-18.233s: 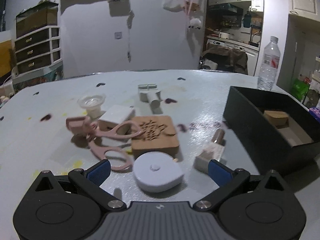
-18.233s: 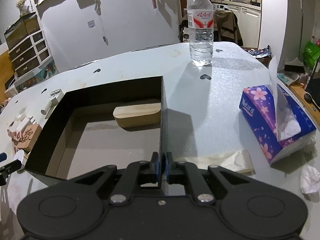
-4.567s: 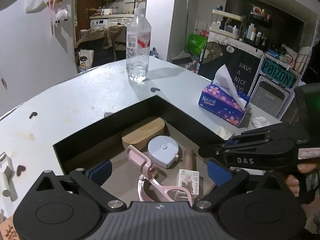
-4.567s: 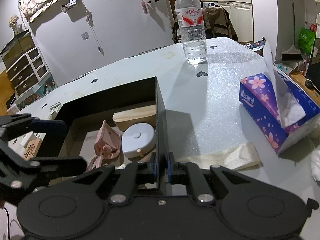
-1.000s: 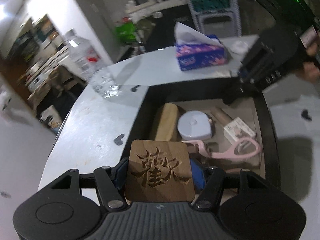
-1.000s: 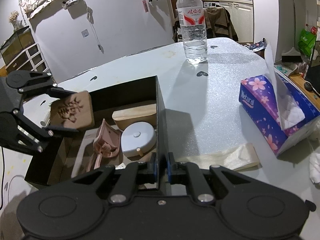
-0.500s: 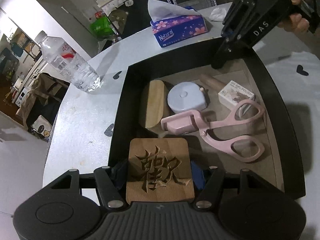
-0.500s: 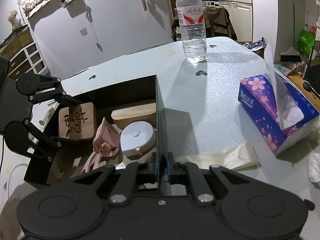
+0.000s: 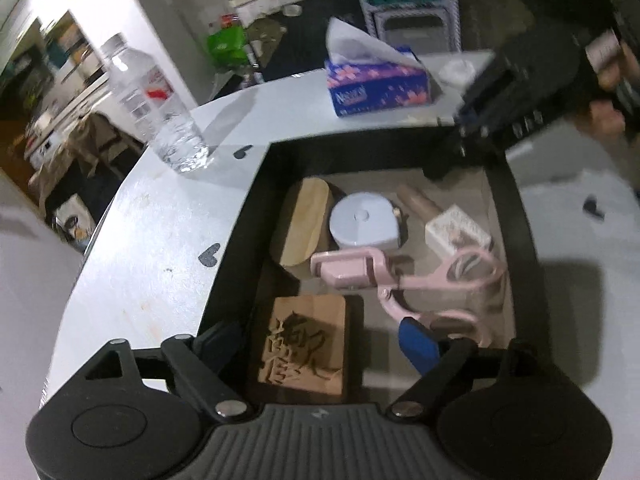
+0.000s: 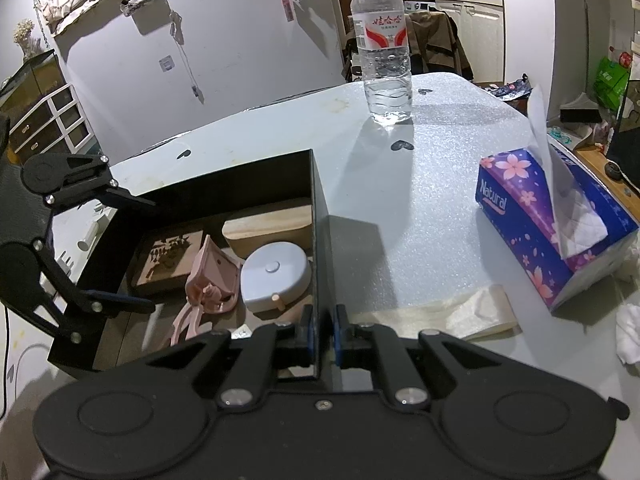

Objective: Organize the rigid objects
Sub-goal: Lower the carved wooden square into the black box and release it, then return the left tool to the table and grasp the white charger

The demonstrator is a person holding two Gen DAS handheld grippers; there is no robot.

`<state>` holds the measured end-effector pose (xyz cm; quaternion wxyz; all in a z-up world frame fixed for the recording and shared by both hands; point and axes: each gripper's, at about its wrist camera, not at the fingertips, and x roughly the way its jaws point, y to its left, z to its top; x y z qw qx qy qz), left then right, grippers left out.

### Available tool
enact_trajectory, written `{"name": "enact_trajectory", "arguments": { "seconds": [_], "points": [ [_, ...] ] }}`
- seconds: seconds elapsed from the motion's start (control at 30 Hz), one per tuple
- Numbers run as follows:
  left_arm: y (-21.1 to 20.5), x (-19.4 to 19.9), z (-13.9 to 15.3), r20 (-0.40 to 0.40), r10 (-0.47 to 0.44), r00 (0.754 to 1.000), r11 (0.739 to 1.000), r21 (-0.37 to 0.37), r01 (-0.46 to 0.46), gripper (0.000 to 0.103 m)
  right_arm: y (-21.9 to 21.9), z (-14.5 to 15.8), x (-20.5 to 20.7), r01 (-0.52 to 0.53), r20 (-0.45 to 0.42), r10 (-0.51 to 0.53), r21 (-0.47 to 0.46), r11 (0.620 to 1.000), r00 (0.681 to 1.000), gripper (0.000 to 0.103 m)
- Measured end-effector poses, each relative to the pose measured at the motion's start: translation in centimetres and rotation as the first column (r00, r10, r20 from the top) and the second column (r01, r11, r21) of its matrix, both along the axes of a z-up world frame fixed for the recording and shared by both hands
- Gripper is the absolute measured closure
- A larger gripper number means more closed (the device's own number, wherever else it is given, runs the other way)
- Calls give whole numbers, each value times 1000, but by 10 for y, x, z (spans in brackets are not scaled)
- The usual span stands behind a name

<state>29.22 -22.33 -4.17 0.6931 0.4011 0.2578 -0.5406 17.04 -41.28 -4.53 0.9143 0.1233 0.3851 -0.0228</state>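
The table (image 10: 420,200) is pale grey with a speckled, foam-like top, marked with a few small dark heart shapes and faint yellowish stains. In the right wrist view 1 black box (image 10: 320,240) sits on it at near left, open at the top. A clear water bottle (image 10: 384,52) with a red and white label stands upright at the far side, well apart from the box. A purple flowered tissue box (image 10: 532,236) lies at the right, 1 tissue sticking up. A flat cream sheet (image 10: 448,312) lies near, between the box and the tissue box. Crumpled white tissue (image 10: 628,332) lies at the near right edge.
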Motion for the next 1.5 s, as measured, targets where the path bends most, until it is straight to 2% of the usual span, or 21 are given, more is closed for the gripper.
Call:
{"name": "enact_trajectory", "arguments": {
  "seconds": [0.33, 0.63, 0.93, 1.1, 1.23, 1.33, 1.5],
  "points": [
    [3, -11, 31, -152, 67, 986, 989, -124, -86, 6, 0, 0, 0, -2, -5, 2, 0, 1000, 1000, 94],
    [9, -30, 48, -256, 137, 957, 964, -188, -188, 0, 0, 0, 0, -3, -4, 3, -1, 1000, 1000, 94],
    [23, -55, 54, -248, 231, 941, 930, -227, -288, 0, -1, 0, 1, -3, -2, 3, 1, 1000, 1000, 94],
    [38, -64, 55, -266, 318, 910, 889, -248, -384, 0, -1, 0, 0, -6, 1, 6, 3, 1000, 1000, 93],
    [57, -69, 52, -294, 389, 873, 841, -274, -467, 0, -2, 0, -1, -8, 6, 8, 8, 1000, 1000, 93],
    [72, -69, 46, -308, 452, 837, 797, -283, -534, 0, -3, 0, -2, -11, 7, 11, 10, 1000, 1000, 93],
    [101, -65, 32, -327, 560, 762, 704, -298, -645, 0, -2, 0, -2, -13, 7, 13, 9, 1000, 1000, 93]
  ]
}}
